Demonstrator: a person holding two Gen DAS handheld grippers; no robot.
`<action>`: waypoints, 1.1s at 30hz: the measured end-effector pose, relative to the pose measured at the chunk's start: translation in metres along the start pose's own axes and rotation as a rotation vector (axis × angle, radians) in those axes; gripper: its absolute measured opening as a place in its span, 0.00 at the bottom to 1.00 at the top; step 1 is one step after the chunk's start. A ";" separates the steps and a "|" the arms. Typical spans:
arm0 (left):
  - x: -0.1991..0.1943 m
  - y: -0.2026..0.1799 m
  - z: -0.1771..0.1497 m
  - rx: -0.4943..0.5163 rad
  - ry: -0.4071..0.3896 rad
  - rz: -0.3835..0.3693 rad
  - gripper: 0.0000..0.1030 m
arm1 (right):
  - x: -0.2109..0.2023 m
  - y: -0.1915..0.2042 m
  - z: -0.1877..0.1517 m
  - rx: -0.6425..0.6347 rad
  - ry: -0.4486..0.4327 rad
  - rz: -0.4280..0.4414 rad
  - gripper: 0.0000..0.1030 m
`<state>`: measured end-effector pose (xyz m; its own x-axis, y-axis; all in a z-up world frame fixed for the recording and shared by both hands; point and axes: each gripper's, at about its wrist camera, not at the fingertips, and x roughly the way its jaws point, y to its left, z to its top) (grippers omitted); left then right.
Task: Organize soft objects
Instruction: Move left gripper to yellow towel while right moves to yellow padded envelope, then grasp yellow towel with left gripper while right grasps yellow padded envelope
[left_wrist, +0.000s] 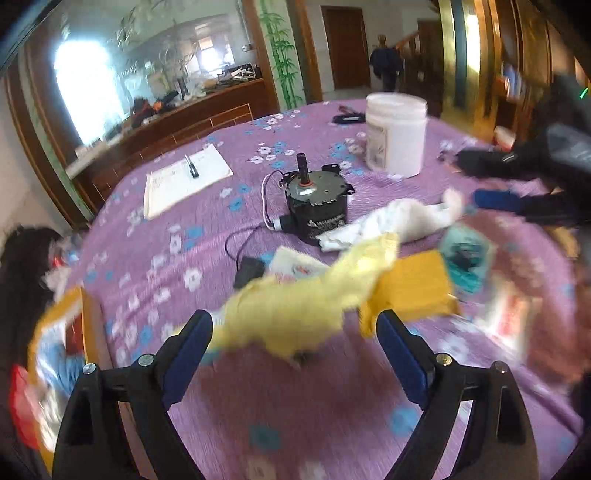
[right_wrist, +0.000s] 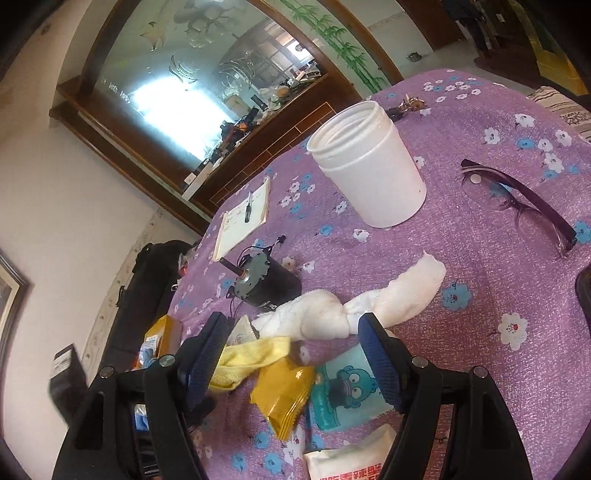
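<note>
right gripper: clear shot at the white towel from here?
Probably yes. The right gripper is open and the white towel lies just ahead between its fingers, uncovered. The yellow cloth and yellow packet sit nearer but off the towel.

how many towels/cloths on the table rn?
2. The white towel lies twisted beside the black motor; the yellow cloth lies nearer, beside the gold snack packet. Others may hide under the clutter.

left gripper (left_wrist: 295, 328): jaws spread wide, nothing held | right gripper (right_wrist: 295, 332): jaws spread wide, nothing held
</note>
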<state>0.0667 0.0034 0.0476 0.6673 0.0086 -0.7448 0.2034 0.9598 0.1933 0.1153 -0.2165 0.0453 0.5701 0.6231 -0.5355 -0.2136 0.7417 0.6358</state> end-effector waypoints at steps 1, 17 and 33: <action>0.012 -0.001 0.004 0.015 0.019 0.026 0.87 | 0.000 -0.001 0.000 0.004 0.002 0.001 0.75; -0.037 0.024 -0.066 -0.190 -0.027 -0.099 0.62 | 0.041 0.029 -0.022 -0.130 0.146 0.016 0.75; -0.050 0.039 -0.105 -0.254 -0.039 -0.161 0.64 | 0.058 0.075 -0.064 -0.490 0.291 -0.001 0.88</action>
<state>-0.0338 0.0700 0.0253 0.6691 -0.1558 -0.7266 0.1262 0.9874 -0.0955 0.0815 -0.1082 0.0263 0.3428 0.6136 -0.7113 -0.5959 0.7274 0.3403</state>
